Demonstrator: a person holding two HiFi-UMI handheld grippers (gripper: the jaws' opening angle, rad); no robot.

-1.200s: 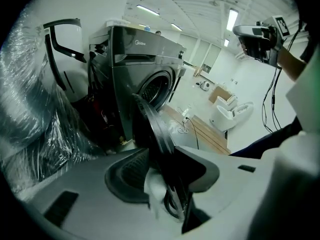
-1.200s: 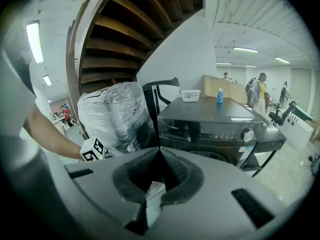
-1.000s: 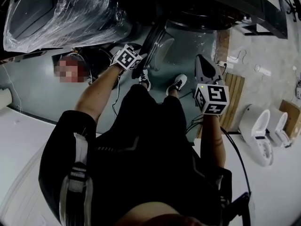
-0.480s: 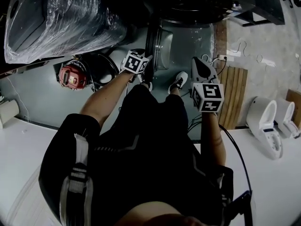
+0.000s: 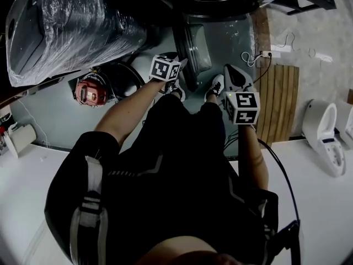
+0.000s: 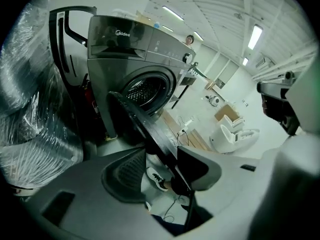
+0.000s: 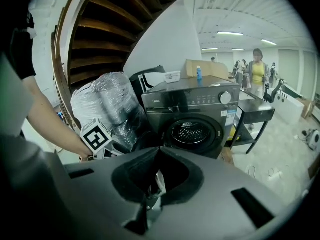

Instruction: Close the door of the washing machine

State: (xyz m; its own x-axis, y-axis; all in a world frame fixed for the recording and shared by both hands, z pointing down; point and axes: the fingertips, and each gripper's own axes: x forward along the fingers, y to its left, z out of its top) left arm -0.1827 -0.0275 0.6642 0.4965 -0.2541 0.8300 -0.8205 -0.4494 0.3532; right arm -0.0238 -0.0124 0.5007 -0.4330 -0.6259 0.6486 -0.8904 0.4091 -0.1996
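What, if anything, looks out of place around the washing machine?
The door of the washing machine stands open, swung out from the drum opening. The jaws of the left gripper are opening, with the door's edge between them, not clamped. Nothing looks spilled or broken.

Dark grey washing machine, red canister, tan slatted wooden board, white toilet, black-and-white shoes.
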